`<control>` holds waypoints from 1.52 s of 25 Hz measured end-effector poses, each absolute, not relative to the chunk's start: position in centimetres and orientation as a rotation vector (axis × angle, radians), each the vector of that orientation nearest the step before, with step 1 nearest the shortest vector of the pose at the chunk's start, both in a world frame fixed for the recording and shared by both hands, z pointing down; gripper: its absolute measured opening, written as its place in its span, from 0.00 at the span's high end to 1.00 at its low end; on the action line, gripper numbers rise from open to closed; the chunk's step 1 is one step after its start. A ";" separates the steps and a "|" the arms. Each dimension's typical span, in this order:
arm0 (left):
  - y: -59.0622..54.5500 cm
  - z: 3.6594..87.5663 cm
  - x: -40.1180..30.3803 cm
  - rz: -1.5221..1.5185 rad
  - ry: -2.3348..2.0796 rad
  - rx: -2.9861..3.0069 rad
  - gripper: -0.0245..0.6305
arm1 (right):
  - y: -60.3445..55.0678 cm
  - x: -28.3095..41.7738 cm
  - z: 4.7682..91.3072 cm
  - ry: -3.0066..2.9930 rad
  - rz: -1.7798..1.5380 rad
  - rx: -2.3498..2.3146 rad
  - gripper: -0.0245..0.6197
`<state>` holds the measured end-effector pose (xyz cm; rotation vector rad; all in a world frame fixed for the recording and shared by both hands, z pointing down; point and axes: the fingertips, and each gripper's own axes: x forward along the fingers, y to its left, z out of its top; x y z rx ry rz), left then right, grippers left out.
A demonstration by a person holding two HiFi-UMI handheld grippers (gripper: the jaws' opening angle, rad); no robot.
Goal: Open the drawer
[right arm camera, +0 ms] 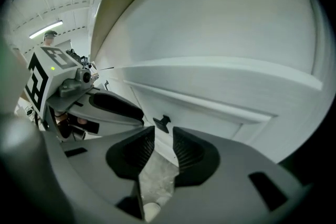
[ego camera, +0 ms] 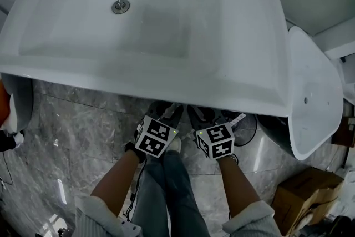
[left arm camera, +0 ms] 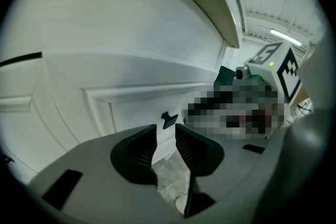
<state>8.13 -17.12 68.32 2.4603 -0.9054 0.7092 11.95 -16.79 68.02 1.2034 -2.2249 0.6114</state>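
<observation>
Hanging just under the sink [ego camera: 166, 36], the left gripper [left arm camera: 166, 135] and right gripper [right arm camera: 163, 136] are held side by side, fingers slightly parted with nothing gripped. The drawer [left arm camera: 142, 107] below the sink looks shut, its black knob [left arm camera: 169, 119] just ahead of both grippers.

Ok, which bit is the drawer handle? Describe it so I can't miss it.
Under the white sink basin is a white, framed drawer front. On that panel, just beyond the left gripper, is a small dark T-shaped knob, the only dark thing on the white panel.
</observation>
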 end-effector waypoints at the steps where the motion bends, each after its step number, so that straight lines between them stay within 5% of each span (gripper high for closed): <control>1: -17.2 68.7 8.2 0.730 -0.901 2.465 0.80 | -16.9 11.8 68.2 -2.225 0.599 1.194 0.81; 15: -18.5 70.1 9.6 0.915 -0.792 2.608 0.80 | -18.1 11.2 69.5 -2.155 0.347 1.074 0.84; 21: -18.0 70.3 10.5 1.095 -0.642 2.735 0.89 | -17.8 10.7 69.6 -2.113 0.116 0.886 0.92; 38: -17.3 70.1 10.5 1.237 -0.616 2.767 0.90 | -17.2 10.6 69.7 -2.074 0.174 0.870 0.92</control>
